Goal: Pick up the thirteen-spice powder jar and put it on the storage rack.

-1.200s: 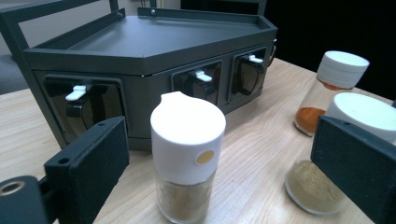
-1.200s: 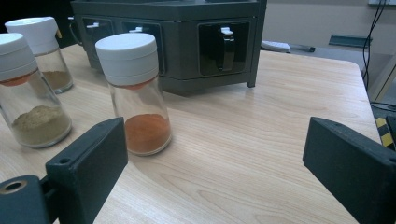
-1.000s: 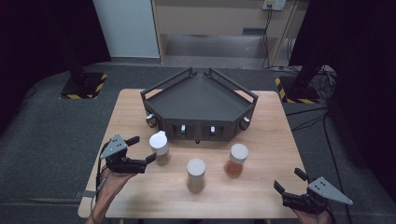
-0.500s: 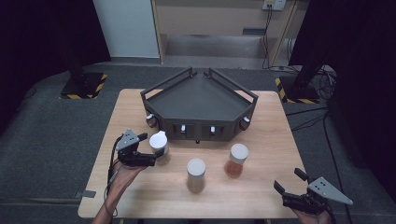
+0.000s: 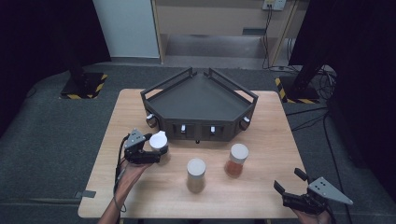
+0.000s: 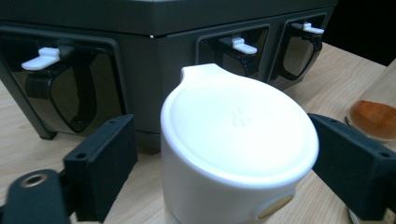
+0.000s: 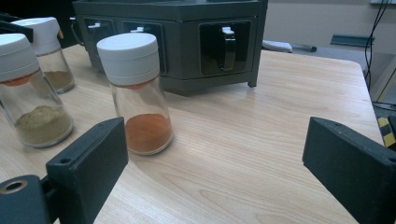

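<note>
Spice jar (image 5: 159,145) stands at the table's (image 5: 261,186) near left, just in front of the dark rack (image 5: 198,100); glass, light, likely slippery, best gripped under its white cap (image 6: 238,123). Left gripper (image 5: 148,152) brackets it, jaws just closing, with gaps beside the cap. Right gripper (image 5: 294,192) spread, empty.

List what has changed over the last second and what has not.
The left gripper moved in toward the rack and its jaws have been closing around the white-capped jar, with a gap left on one side. The right gripper and the other two jars stayed put.
</note>
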### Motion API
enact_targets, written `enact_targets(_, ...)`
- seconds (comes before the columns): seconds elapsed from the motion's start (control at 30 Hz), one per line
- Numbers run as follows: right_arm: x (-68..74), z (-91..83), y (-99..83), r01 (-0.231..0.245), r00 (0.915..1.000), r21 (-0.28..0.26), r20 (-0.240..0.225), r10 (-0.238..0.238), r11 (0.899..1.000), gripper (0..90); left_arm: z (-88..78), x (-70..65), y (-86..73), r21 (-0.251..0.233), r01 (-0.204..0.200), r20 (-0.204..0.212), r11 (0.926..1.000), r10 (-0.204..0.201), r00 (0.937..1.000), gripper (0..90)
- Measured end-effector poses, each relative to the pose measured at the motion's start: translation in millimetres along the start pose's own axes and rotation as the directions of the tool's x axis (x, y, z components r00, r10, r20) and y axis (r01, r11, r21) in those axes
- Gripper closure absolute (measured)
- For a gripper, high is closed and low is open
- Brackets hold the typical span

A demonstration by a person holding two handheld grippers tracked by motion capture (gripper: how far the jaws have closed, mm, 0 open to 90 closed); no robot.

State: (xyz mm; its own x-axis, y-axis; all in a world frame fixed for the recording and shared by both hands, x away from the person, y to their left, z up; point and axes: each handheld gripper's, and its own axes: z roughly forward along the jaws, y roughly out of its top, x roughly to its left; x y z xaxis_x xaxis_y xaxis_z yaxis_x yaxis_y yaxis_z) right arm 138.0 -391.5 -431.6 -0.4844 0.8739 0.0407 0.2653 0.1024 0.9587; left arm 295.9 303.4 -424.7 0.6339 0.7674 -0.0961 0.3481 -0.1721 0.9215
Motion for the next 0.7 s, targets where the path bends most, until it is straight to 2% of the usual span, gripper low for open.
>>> enact_targets(0.13,0.1,-0.2,0.1,-0.003,1.0000,0.000,0.000,0.003,1.000,6.8,3.1,-1.2,-3.2,-0.008,-0.004,-0.011,1.0000,0.004,0.9999,16.7)
enact_targets(0.2,0.1,-0.3,0.0,-0.004,1.0000,0.000,0.000,0.004,1.000,6.8,3.4,0.0,-7.1,-0.024,-0.002,-0.004,0.9997,0.002,1.0000,21.7)
enact_targets(0.27,-0.1,-0.4,-0.2,-0.002,1.0000,-0.002,0.000,0.002,1.000,6.8,3.0,-2.4,-9.5,-0.039,-0.018,-0.011,0.9991,0.017,0.9998,28.1)
enact_targets(0.3,-0.1,-0.4,-0.2,-0.002,1.0000,-0.002,0.000,0.002,1.000,6.8,3.0,-2.4,-9.5,-0.039,-0.018,-0.011,0.9991,0.017,0.9998,28.5)
enact_targets(0.33,-0.2,-0.5,-0.1,-0.003,1.0000,-0.002,0.000,0.003,1.000,6.8,2.7,-5.1,-9.6,-0.038,-0.043,-0.016,0.9984,0.042,0.9990,28.8)
enact_targets(0.37,-0.3,-0.5,-0.2,-0.003,1.0000,-0.002,0.000,0.003,1.000,6.8,2.4,-6.0,-10.0,-0.039,-0.051,-0.018,0.9979,0.050,0.9986,28.9)
enact_targets(0.7,-0.4,-0.3,-0.5,-0.004,1.0000,-0.004,0.000,0.004,1.000,6.8,0.9,-6.8,-7.2,-0.029,-0.074,-0.014,0.9968,0.074,0.9972,29.4)
